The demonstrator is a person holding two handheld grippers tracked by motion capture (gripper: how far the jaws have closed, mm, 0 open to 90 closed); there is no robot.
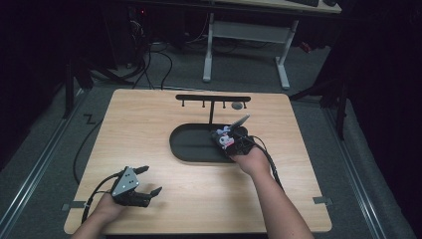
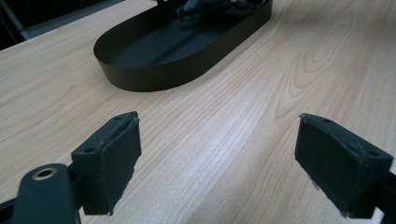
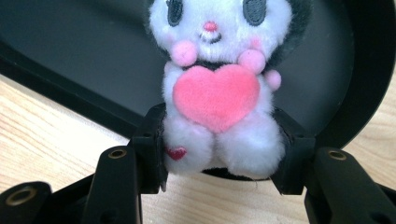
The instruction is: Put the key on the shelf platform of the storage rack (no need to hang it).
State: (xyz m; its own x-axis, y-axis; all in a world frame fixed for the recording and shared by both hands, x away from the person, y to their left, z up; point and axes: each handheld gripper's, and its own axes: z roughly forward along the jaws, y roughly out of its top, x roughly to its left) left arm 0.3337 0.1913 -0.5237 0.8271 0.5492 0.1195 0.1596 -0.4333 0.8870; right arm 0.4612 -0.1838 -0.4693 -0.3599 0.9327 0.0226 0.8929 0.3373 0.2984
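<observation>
The plush (image 3: 219,98) sits clamped at its legs between the right tool's (image 3: 219,154) pads, over the black tray's (image 3: 70,93) near rim, with the tray floor open beyond it. Above the tool stands a hook rack (image 1: 213,98). The left tool (image 2: 219,154) rests released on the bare surface (image 2: 261,93), well short of the tray.

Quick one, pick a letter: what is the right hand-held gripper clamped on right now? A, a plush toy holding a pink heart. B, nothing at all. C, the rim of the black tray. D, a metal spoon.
A: in the right gripper view the right hand-held gripper has its jaws pressed against both sides of the white plush toy, which holds a pink heart, above the black tray.
</observation>
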